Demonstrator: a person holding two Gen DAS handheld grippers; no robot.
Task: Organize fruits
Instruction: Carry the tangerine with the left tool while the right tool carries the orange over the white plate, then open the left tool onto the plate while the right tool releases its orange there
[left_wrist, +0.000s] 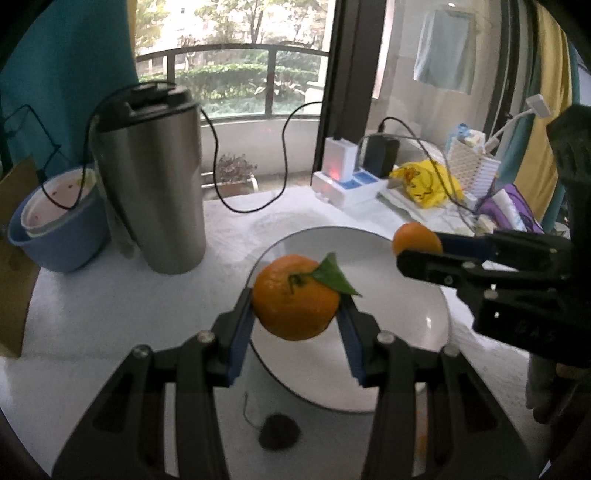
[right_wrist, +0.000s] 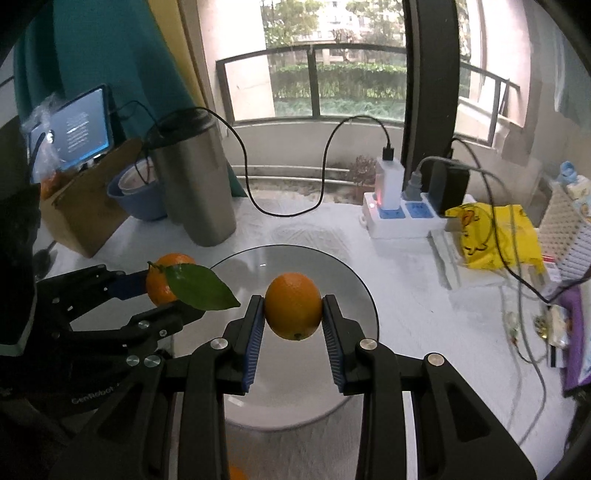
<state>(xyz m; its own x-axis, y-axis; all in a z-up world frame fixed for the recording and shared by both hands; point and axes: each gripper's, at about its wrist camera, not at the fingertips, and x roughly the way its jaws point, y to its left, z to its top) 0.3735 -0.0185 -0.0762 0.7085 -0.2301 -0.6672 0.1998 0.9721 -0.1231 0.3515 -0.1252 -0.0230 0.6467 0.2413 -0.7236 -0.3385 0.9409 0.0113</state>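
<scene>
My left gripper (left_wrist: 295, 306) is shut on a leafy tangerine (left_wrist: 291, 299) with a green leaf, held above the near left part of a white plate (left_wrist: 406, 314). It also shows in the right wrist view (right_wrist: 162, 282) at the plate's left edge. My right gripper (right_wrist: 293, 306) is shut on a plain orange (right_wrist: 293, 304), held above the plate (right_wrist: 354, 295). In the left wrist view that orange (left_wrist: 415, 238) hangs over the plate's far right rim.
A steel tumbler (left_wrist: 155, 184) and a blue bowl (left_wrist: 55, 229) stand at the back left. A power strip (right_wrist: 399, 218) with chargers and cables, a yellow bag (right_wrist: 495, 232) and clutter fill the right. A cardboard box (right_wrist: 88, 214) and tablet (right_wrist: 74, 129) are far left.
</scene>
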